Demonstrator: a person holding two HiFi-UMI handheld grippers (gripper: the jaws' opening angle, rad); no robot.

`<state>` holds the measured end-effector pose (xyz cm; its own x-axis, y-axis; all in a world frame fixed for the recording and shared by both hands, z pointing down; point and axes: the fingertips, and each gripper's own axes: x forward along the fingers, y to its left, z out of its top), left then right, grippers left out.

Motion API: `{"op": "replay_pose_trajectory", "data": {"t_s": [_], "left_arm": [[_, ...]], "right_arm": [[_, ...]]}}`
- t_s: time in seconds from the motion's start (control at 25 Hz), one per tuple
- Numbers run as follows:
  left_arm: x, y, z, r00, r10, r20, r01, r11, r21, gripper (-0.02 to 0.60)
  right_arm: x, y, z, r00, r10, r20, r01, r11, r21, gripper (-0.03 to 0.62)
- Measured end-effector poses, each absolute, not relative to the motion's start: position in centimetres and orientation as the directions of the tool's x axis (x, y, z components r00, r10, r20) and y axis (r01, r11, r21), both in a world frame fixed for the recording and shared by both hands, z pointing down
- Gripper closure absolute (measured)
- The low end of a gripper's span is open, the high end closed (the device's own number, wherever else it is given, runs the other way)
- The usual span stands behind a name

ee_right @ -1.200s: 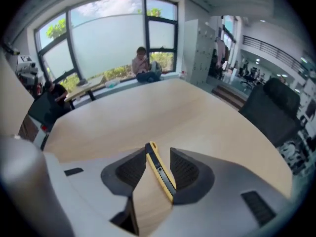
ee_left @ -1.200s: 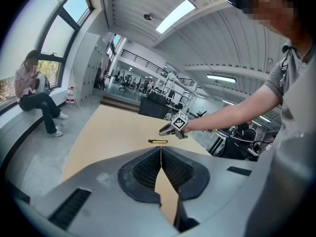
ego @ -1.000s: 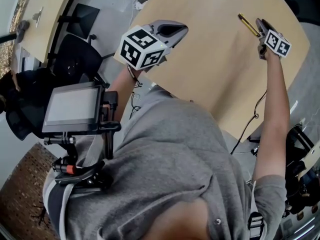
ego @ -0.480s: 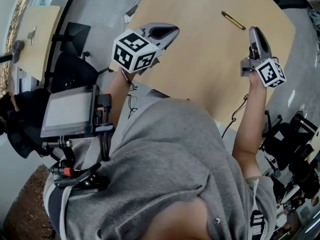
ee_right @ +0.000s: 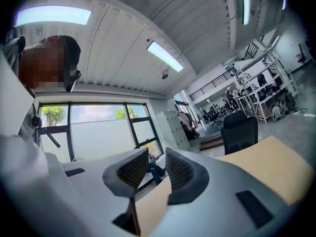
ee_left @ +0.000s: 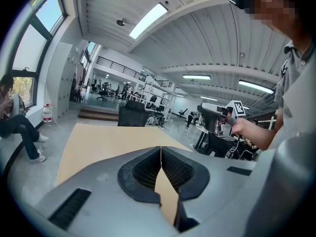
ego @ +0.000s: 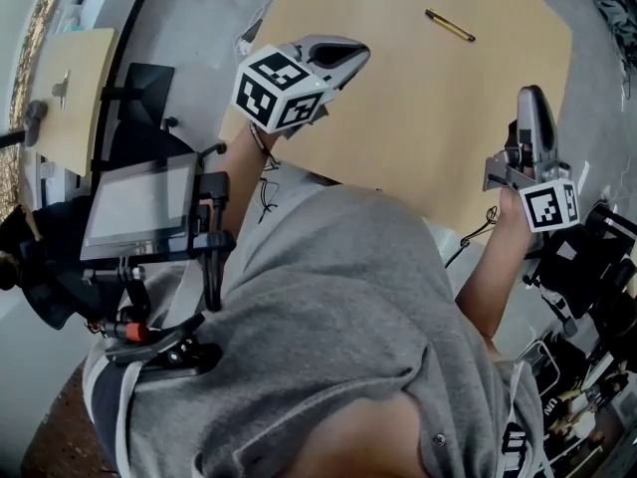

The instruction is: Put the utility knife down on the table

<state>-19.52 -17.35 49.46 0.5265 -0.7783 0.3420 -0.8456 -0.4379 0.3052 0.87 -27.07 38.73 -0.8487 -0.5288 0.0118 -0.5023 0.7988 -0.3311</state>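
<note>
The utility knife (ego: 450, 25), slim and yellow-black, lies flat on the tan table (ego: 398, 108) near its far side, with nothing touching it. My right gripper (ego: 533, 96) is held off the table's right edge, well back from the knife. Its jaws stand apart with nothing between them (ee_right: 156, 164). My left gripper (ego: 343, 56) hovers over the table's near left part, its jaws pressed together and empty (ee_left: 161, 154). The right gripper (ee_left: 217, 116) also shows in the left gripper view, held in a hand. The knife is not visible in either gripper view.
A tablet on a black rig (ego: 139, 207) hangs at the person's left. A black chair (ego: 149, 98) and a second small table (ego: 70, 78) stand left of the main table. Office chairs (ee_left: 132, 116) (ee_right: 239, 127) stand beyond it. A person sits by the window (ee_left: 15, 117).
The right gripper has drawn back from the knife towards the table's right edge, leaving the knife lying on the table. The left gripper has stayed roughly in place.
</note>
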Motion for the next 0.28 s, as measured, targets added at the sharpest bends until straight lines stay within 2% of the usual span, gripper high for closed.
{"op": "replay_pose_trajectory", "data": {"t_s": [0.28], "left_arm": [[-18.0, -17.6, 50.6, 0.559, -0.754, 0.344, -0.827, -0.478, 0.296, 0.574]], "right_arm": [[2.0, -24.3, 37.0, -0.851, -0.523, -0.048, -0.486, 0.818, -0.309, 0.482]]}}
